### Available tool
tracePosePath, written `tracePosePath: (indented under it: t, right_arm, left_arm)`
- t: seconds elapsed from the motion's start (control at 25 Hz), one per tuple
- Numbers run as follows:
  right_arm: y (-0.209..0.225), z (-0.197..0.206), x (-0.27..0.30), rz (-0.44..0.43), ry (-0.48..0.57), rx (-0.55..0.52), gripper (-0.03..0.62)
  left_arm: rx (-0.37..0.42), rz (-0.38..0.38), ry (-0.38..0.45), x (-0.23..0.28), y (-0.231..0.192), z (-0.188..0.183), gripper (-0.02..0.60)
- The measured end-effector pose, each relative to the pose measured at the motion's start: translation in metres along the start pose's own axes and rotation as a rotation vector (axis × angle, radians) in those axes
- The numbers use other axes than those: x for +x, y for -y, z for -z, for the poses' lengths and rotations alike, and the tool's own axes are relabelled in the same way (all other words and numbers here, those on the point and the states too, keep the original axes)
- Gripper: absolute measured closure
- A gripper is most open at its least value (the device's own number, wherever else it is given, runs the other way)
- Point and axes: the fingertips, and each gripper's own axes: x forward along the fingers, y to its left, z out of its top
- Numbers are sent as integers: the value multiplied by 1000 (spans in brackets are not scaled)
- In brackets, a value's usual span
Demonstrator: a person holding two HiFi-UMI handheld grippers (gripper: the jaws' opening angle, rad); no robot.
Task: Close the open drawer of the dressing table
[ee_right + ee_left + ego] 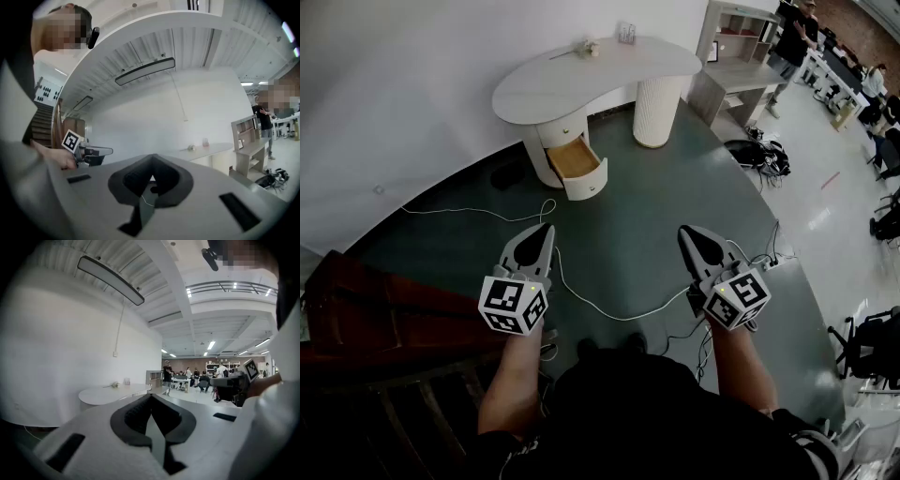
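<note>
The white dressing table (pixel 591 77) stands by the curved wall, well ahead of me. Its lower drawer (pixel 577 162) is pulled out and shows a wooden inside; the drawer above it is closed. My left gripper (pixel 547 229) and right gripper (pixel 683 232) hover side by side over the dark floor, far short of the table, both shut and empty. The tabletop (pixel 111 392) shows past the left gripper (pixel 151 397) in its own view. In the right gripper view the tabletop (pixel 206 151) shows beyond the right gripper (pixel 152 157).
A white cable (pixel 581 295) snakes over the floor between me and the table. A grey shelf unit (pixel 739 56) and black bags (pixel 759 155) stand to the right of the table. Wooden stairs (pixel 375 319) are at my left. People (pixel 792 37) work at the far right.
</note>
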Motion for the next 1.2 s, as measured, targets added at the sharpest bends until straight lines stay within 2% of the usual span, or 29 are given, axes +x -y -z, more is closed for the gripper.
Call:
tracePosePath:
  t: [0.32,0.56,0.8,1.0,1.2]
  right_arm:
    - [-3,10,-5,-29,-11,-11,592]
    - [18,15,-21,-41,-11,11,592]
    - [30,18,-30,-89,-11,-13,591]
    - [39,21,-14,-102,-20,20,589]
    - [56,19,27,-112,-40,27,589]
  left_arm:
    - [-9,-5,-20,0,11,11,572]
    - [-23,-29,-47,5,30,18,572]
    - [-28,-57,-41,15,47,17,572]
    - [-53,-67,-52,31,35,23,572]
    - [-80,-63,-55,65,4,25,572]
